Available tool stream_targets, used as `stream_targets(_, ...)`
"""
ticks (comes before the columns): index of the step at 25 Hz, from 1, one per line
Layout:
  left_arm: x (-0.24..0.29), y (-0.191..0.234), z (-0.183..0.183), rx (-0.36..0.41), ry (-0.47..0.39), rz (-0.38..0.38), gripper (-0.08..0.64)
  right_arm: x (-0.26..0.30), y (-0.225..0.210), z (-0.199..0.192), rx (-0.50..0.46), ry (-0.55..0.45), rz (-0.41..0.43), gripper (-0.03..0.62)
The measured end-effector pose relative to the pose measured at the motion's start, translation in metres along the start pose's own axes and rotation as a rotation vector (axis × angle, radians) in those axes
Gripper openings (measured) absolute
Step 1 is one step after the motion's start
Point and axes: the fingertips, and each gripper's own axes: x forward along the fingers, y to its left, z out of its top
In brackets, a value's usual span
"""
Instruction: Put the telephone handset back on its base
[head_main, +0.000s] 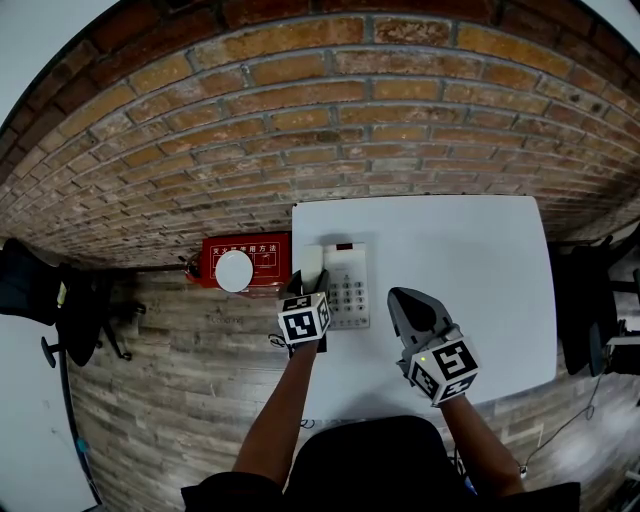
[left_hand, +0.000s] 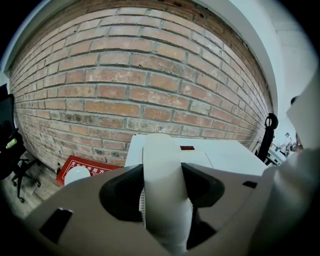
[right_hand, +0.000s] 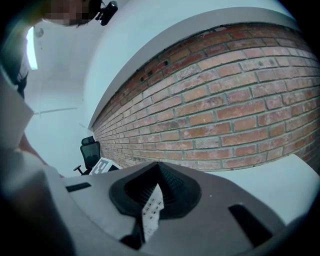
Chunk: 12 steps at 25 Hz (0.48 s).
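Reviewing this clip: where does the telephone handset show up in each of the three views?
Head view: the handset lies near the table's left edge, left of the keypad, just beyond the left gripper.
Left gripper view: centre bottom, clamped between that gripper's jaws.
Right gripper view: not in it; only a sliver of keypad shows.
Shared landmark: the brick wall behind the table.

Table (head_main: 450, 260) stands against brick wall (head_main: 300, 120), wall behind it. Telephone base (head_main: 347, 285) sits on table's left part. Handset (head_main: 311, 262) runs along base's left side, between jaws of left gripper (head_main: 304, 288). Right gripper (head_main: 400, 298) is over table, right of base, apart from it. On floor left of table, sign board (head_main: 265, 252) lies by wall, round object (head_main: 234, 270) on it. Office chairs stand far left (head_main: 30, 285) and far right (head_main: 590, 300).
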Motion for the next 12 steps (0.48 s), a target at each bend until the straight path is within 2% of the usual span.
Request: stream_targets(12,-0.0012,0.0011,-0.0052,-0.003,0.016,0.035,0.237,-0.0014,-0.001,-0.002,0.008,0.004,0.002,0.009)
